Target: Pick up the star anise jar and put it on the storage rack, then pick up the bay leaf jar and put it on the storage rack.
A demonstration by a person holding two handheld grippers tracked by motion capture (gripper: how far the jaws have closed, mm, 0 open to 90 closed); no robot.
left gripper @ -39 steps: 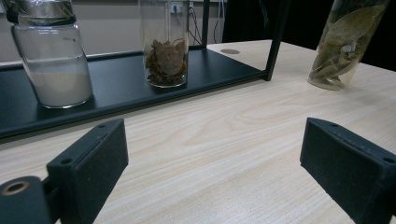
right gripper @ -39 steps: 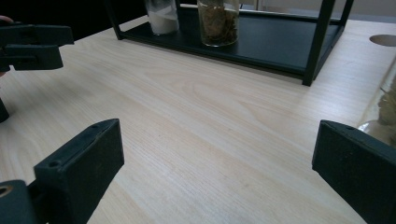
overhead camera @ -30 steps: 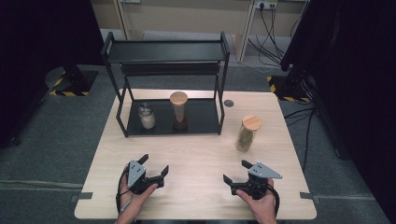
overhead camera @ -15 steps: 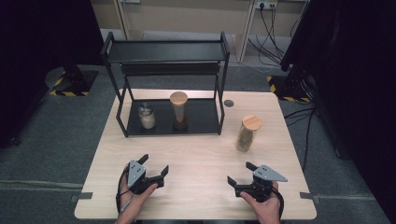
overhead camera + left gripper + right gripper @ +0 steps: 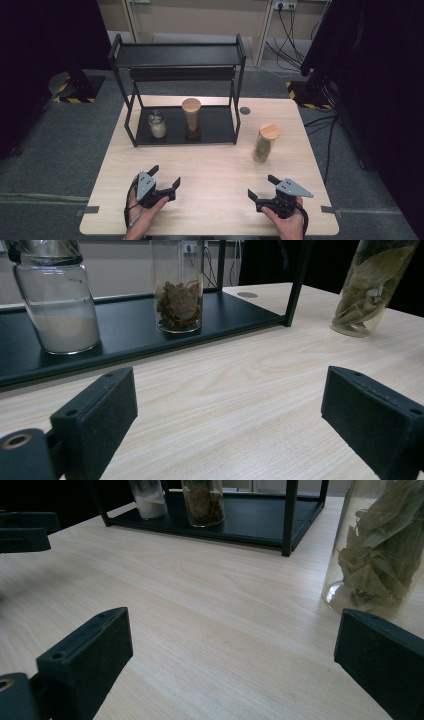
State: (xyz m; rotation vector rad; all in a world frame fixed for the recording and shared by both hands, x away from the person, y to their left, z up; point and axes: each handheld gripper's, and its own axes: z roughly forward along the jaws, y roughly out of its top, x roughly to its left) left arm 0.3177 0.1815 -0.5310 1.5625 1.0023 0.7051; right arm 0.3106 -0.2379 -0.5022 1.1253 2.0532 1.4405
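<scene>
Even overhead light leaves the pale table (image 5: 215,165) bright and nearly shadowless, while the room's sides sink into black. The high view is a little soft. In the gripper views, the near black jaws blur, and the glass jar (image 5: 385,550) carries faint glare.
</scene>
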